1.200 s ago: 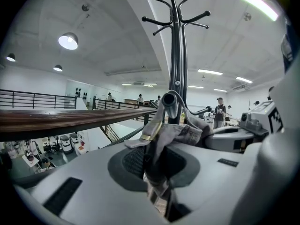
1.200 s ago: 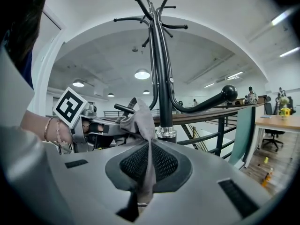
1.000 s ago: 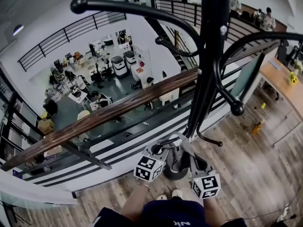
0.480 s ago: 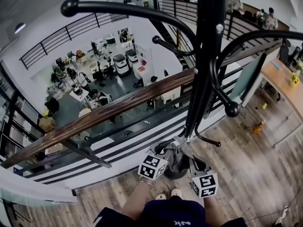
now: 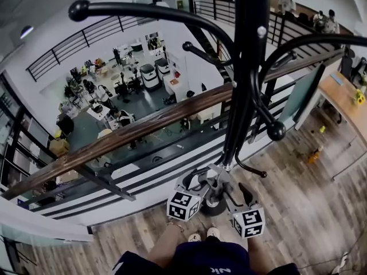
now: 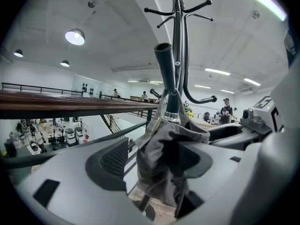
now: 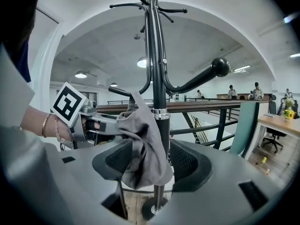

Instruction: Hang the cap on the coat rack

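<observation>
The grey cap hangs limp from a low hook beside the black pole of the coat rack. In the left gripper view the cap droops between the pads of my left gripper. Those jaws are opening and the pads stand off the cloth. My right gripper is opening too, with the cap and the pole between its spread pads. In the head view, the left gripper and right gripper flank the rack's base.
A wooden handrail with dark railings runs just behind the rack, above a drop to a lower floor. Upper hooks jut out at head height. A desk and a green chair stand to the right. People stand at the far back.
Both grippers were shut on the cap and now have their jaws spread apart. The cap stays hanging by the pole. The two marker cubes have barely shifted.
</observation>
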Demonstrator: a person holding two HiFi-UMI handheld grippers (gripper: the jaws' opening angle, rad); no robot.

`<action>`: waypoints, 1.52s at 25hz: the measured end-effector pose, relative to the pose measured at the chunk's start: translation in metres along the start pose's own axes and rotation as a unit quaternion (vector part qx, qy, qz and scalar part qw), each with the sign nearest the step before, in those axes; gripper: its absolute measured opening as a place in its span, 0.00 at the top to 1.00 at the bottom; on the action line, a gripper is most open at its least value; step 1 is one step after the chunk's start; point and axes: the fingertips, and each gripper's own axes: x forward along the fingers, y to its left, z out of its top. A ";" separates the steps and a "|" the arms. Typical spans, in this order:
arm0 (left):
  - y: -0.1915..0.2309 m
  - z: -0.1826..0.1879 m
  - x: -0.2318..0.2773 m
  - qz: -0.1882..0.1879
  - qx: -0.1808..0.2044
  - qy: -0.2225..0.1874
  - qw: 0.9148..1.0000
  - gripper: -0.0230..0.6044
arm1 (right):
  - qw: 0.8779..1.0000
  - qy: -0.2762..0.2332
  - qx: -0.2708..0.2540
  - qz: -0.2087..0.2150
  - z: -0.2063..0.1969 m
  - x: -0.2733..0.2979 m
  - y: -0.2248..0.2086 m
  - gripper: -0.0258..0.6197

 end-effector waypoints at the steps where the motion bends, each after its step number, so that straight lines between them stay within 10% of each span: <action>1: 0.000 0.000 -0.003 0.008 -0.005 -0.002 1.000 0.51 | 1.000 -0.007 -0.002 0.002 0.005 -0.001 0.000 0.54; 19: -0.009 -0.032 -0.070 0.064 -0.042 -0.039 0.996 0.47 | 0.999 -0.019 -0.032 -0.005 -0.010 -0.021 -0.001 0.46; 30: -0.019 -0.021 -0.080 0.029 -0.025 -0.070 0.997 0.54 | 0.998 -0.033 -0.044 -0.019 -0.004 -0.025 0.001 0.46; 38: -0.024 -0.035 -0.084 0.021 -0.030 -0.053 0.998 0.81 | 0.997 -0.057 -0.047 -0.030 0.003 -0.029 0.004 0.86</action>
